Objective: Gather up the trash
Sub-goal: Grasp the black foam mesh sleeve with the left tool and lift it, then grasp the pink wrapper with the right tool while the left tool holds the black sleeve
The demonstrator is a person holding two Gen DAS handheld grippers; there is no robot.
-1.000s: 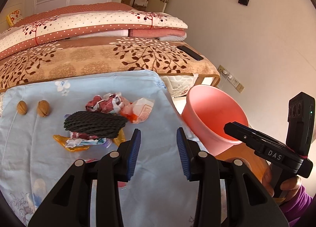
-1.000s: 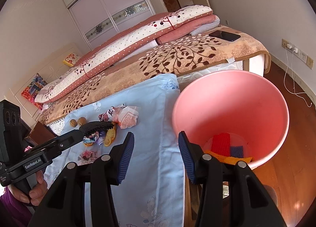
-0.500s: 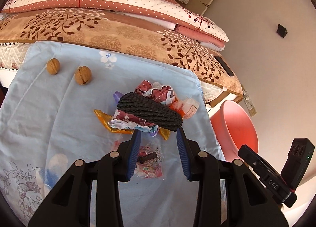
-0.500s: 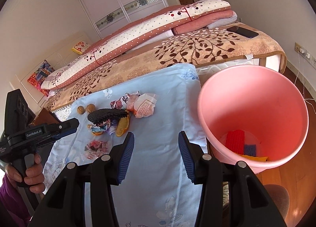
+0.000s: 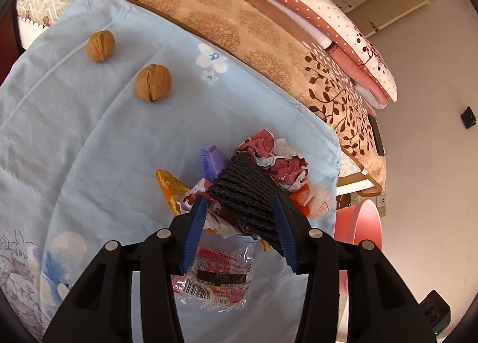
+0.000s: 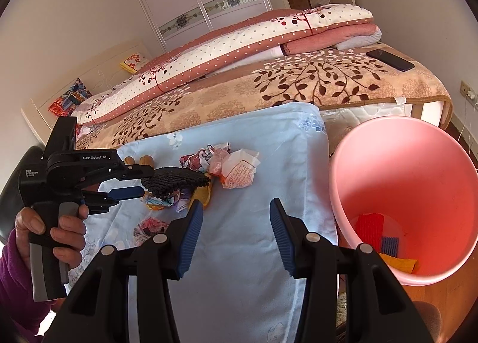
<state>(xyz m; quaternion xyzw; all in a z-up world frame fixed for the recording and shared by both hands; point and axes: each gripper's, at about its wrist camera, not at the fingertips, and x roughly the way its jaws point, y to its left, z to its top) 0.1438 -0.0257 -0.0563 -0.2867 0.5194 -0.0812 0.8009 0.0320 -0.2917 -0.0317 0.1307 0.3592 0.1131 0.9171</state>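
A pile of trash lies on the light blue cloth (image 5: 74, 139): a black foam net (image 5: 245, 193) on top, crumpled red and white paper (image 5: 277, 157), an orange wrapper (image 5: 171, 190), a clear snack wrapper (image 5: 218, 277). My left gripper (image 5: 239, 229) is open, its jaws on either side of the black foam net's near end; it shows in the right wrist view (image 6: 131, 181) level with the net (image 6: 176, 181). My right gripper (image 6: 236, 238) is open and empty above the cloth, left of the pink bin (image 6: 418, 169), which holds red, blue and yellow scraps.
Two walnuts (image 5: 154, 83) (image 5: 100, 45) lie on the cloth, left of the pile. A bed with a brown leaf blanket (image 6: 298, 86) and folded quilts stands behind. A black phone (image 6: 390, 59) lies on it. The bin's rim shows in the left wrist view (image 5: 367, 223).
My left gripper has moved forward and down over the pile, and its jaws now stand around the black foam net. My right gripper has swung a little left, away from the bin.
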